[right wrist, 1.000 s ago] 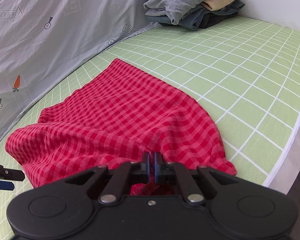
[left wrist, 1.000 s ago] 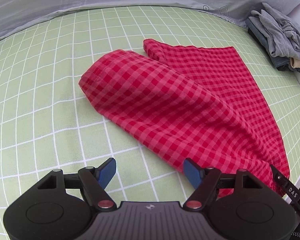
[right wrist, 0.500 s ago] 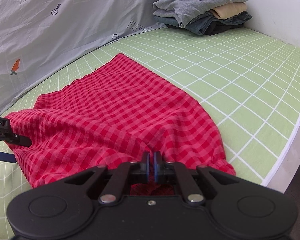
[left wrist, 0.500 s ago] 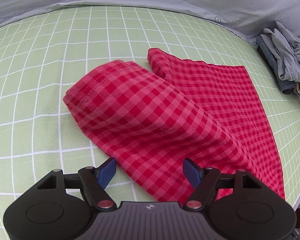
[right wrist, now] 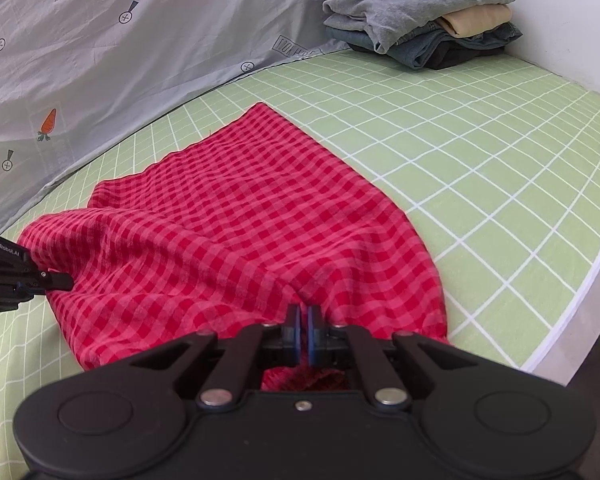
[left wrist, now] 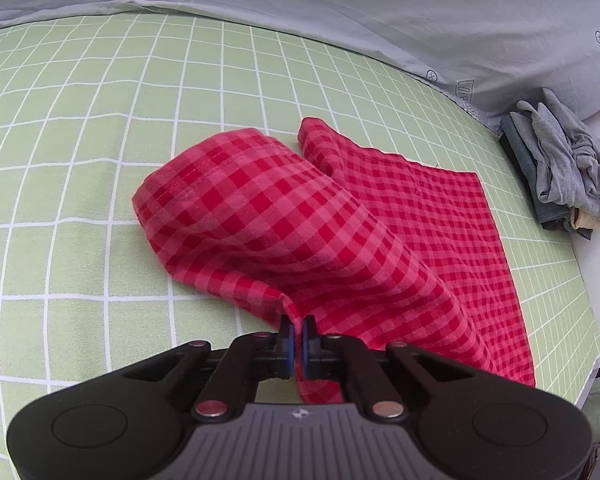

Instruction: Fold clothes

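Item: red gingham garment (left wrist: 380, 240), lying on the green grid-patterned bed cover (left wrist: 80, 160), near edge lifted.

Left tool (left wrist: 299, 330): I had it pressed together on the garment's near edge, on its left side, so that side could be carried over in a fold.

Right tool (right wrist: 303, 322): I had it pinching the near hem on the garment's right side, close to the bed's edge; both near corners held, I judged, to keep the edge taut and level for the fold.

Far half of the garment: flat on the cover, acting as the base.

Beyond the garment's far right corner: stack of grey and tan folded clothes (right wrist: 420, 12), likely finished pieces.

Beyond the garment's far edge: grey sheet (right wrist: 100, 60), printed "LOOK HERE" in an arrow, plus a carrot.

Left tool's body, seen from the right wrist: marked "GenRobot.AI".
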`<state>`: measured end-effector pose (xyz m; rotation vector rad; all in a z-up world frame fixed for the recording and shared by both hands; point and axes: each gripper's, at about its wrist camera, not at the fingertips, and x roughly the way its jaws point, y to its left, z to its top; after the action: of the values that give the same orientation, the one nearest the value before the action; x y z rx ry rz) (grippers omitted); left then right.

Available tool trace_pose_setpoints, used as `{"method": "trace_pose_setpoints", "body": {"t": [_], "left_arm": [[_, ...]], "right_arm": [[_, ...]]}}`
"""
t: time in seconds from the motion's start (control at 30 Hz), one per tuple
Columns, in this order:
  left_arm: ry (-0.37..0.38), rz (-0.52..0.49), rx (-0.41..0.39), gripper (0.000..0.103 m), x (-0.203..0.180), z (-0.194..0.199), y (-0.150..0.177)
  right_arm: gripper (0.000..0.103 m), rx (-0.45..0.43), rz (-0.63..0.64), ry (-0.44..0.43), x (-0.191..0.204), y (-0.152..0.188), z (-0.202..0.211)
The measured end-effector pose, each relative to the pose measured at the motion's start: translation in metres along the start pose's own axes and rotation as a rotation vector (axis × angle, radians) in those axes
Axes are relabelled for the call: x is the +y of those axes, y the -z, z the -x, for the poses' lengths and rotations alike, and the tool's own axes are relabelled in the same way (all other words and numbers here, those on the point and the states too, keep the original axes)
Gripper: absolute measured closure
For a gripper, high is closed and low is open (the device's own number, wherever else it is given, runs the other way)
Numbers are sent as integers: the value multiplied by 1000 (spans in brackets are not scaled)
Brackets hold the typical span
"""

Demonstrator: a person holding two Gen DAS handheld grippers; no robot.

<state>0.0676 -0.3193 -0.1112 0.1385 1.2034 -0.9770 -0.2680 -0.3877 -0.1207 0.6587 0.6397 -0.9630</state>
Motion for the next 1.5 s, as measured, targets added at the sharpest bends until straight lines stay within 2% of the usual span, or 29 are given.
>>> {"method": "trace_pose_setpoints", "body": {"t": [0.17,0.3,0.47,0.53,0.63,0.67,0.7,0.77,0.93,1.07,1.2,1.27,1.37,1.43,1.5], "left_arm": [[-12,30,-71,102,7,13,-2],[-37,13,-154,102,7,33,-15],[-41,-28,-269,102,-13,60,-41],[-24,-53,-305,102,-27,69,-50],[-22,-118,-324,97,-56,68,-51],[-27,-140,-325,85,-65,66,-49],[-33,-154,-310,74,-72,61,-44],[-48,-180,-274,66,-84,50,-34],[-62,-165,-139,60,-89,29,5],[-74,-141,-60,55,-91,22,38],[-90,-130,-4,53,-96,17,61],[-108,-131,7,51,-99,15,68],[-122,-105,0,46,-99,16,74],[-124,-75,-4,46,-100,17,75],[-131,-49,-12,44,-99,19,78]], "right_arm": [[100,24,38,-53,2,-8,-2],[100,9,79,-148,11,-21,6],[101,-42,88,-271,15,-44,18],[101,-65,58,-285,6,-52,24],[101,-89,9,-274,-12,-58,32],[101,-86,-8,-256,-21,-57,32],[101,-69,-24,-231,-29,-55,30],[101,-33,-53,-180,-45,-50,25],[101,76,-24,-96,-66,-30,12],[100,87,33,-114,-68,-28,14],[100,177,88,-121,-69,-25,-2],[98,189,115,-130,-70,-29,-3],[83,172,157,-141,-71,-38,-1],[66,160,177,-140,-73,-46,-1],[56,146,198,-143,-74,-54,-1]]}}
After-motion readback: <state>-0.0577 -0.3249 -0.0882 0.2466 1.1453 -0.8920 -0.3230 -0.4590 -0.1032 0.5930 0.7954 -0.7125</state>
